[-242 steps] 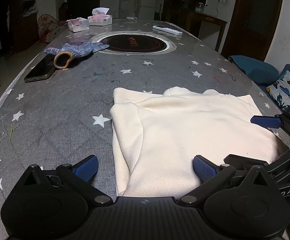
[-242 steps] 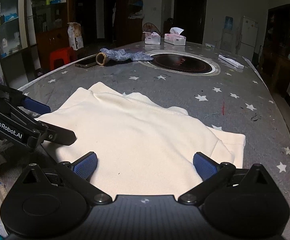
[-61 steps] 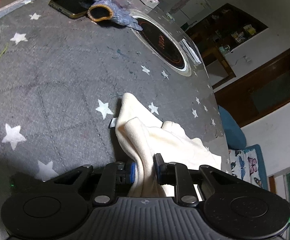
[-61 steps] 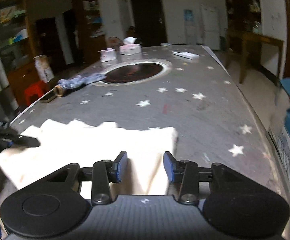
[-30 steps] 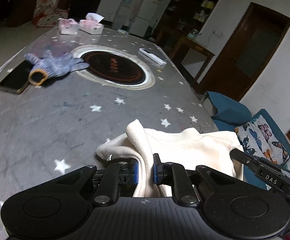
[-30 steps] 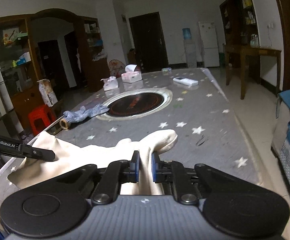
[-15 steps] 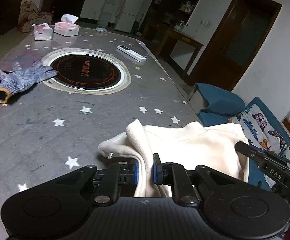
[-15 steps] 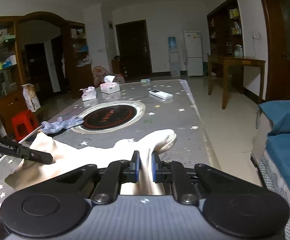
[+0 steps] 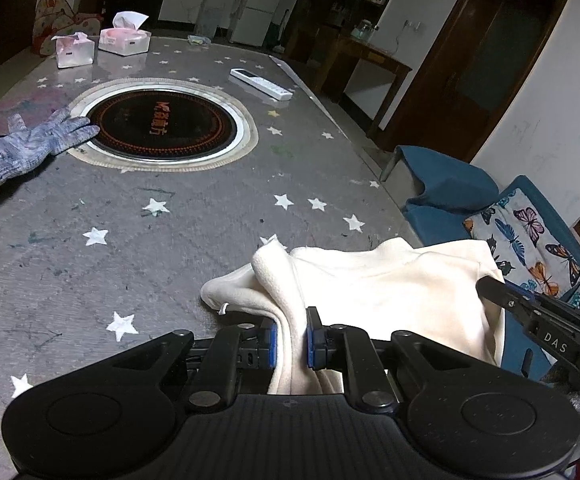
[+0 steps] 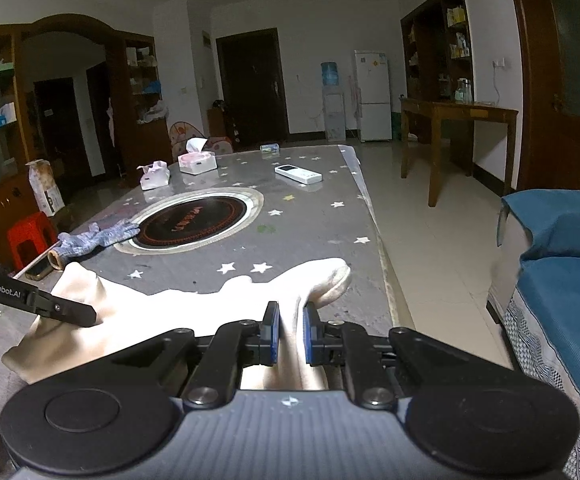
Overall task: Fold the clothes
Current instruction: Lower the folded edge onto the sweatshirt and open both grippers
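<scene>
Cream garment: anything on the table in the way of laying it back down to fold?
Nothing visible. Both the left gripper and right gripper are shut on the cream garment. The star-print table ahead is bare; the blue glove and white remote lie well beyond it.

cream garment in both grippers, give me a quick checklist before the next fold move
1. Left gripper shut on the cream fleece garment: ok.
2. Right gripper shut on the garment: ok.
3. Cloth spans evenly between the grippers: not ok, it sags and bunches.
4. Grey star-patterned table cover bare ahead for laying down: ok.
5. Blue knitted work glove clear of the garment: ok.
6. Lower hem hanging free: cannot tell, hidden.
</scene>
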A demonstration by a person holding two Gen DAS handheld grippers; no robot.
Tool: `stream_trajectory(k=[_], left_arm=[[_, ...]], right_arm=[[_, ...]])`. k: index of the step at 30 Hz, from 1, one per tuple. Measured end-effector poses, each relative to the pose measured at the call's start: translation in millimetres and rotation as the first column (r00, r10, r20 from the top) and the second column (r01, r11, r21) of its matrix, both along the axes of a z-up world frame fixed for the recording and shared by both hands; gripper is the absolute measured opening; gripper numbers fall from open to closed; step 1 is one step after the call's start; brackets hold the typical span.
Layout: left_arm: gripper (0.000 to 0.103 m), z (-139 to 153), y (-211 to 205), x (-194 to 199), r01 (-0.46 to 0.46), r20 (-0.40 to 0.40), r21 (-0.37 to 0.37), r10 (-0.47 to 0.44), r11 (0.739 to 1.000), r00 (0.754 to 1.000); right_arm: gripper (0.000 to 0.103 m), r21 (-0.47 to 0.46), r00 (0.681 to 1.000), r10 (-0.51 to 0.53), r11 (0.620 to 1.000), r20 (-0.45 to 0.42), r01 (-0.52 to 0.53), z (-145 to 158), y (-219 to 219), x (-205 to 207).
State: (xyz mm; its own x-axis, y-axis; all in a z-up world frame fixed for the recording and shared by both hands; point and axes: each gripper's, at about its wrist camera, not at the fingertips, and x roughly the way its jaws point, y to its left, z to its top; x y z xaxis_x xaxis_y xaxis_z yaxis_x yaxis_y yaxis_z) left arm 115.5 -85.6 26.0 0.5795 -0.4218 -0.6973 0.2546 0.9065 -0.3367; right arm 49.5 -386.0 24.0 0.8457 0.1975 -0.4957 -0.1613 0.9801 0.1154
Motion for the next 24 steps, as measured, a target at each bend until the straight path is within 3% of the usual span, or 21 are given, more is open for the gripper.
stream_trajectory(k=[11,24], left_arm=[[0.015,-12,-2,8,-0.008,-0.035,0.024,0.009,1.000,0.999],[0.028,-26,-2,14,-0.028,-0.058,0.085,0.033,0.996,0.998]], right_arm=[[0.010,-0.009,0.999,-0.012,1.000,-0.036,0.011,-11,-4,13],[0.012,-0.022,0.994,-0.049,0.999,-0.096,0.047,-33,-13,25]])
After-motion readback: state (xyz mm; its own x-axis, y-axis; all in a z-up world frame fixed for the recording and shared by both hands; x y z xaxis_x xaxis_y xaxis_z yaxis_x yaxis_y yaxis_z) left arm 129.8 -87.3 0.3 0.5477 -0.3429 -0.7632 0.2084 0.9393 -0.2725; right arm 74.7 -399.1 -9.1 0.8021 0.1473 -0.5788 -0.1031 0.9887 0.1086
